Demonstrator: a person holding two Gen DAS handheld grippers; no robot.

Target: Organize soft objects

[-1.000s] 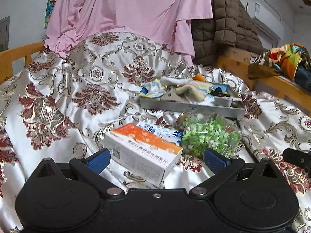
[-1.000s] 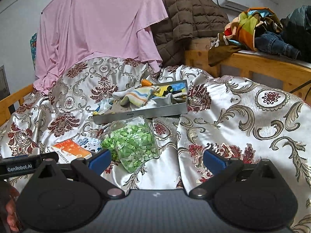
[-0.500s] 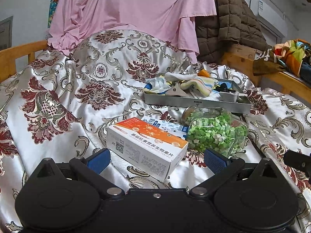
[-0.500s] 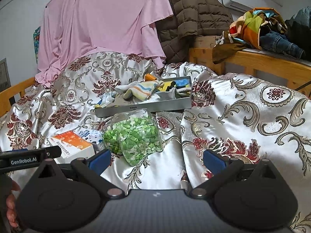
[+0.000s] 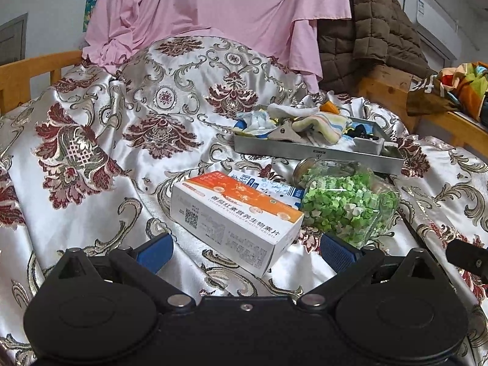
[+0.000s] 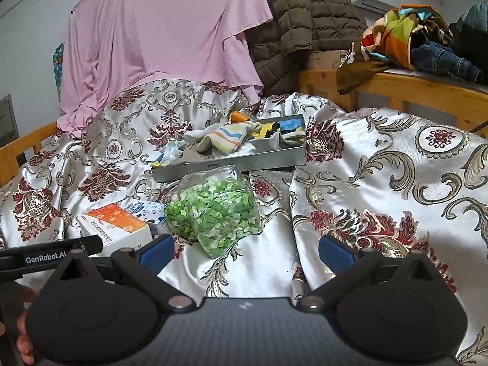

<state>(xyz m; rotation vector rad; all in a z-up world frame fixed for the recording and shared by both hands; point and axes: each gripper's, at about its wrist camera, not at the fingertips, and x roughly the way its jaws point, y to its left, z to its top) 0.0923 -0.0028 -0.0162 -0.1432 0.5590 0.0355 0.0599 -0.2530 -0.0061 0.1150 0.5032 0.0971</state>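
A grey metal tray (image 5: 317,152) (image 6: 231,164) lies on the patterned bedspread and holds soft cloths, among them a striped towel (image 5: 323,123) (image 6: 225,138) and a white sock (image 5: 289,110). In front of it lie a clear jar of green paper stars (image 5: 347,204) (image 6: 213,213) on its side and an orange-and-white box (image 5: 235,216) (image 6: 116,222). My left gripper (image 5: 244,248) is open, just short of the box. My right gripper (image 6: 245,248) is open over bare bedspread, with the jar ahead near its left finger.
A blue-and-white packet (image 5: 268,186) lies behind the box. Pink sheet (image 5: 213,9) and brown quilted jacket (image 5: 372,36) hang at the back. Wooden bed rails (image 6: 411,91) stand right and left, with piled clothes (image 6: 408,39) on the right one.
Both grippers have moved forward and lower toward the bed, so the box and the jar appear nearer. Both grippers stay open; nothing on the bed has moved.
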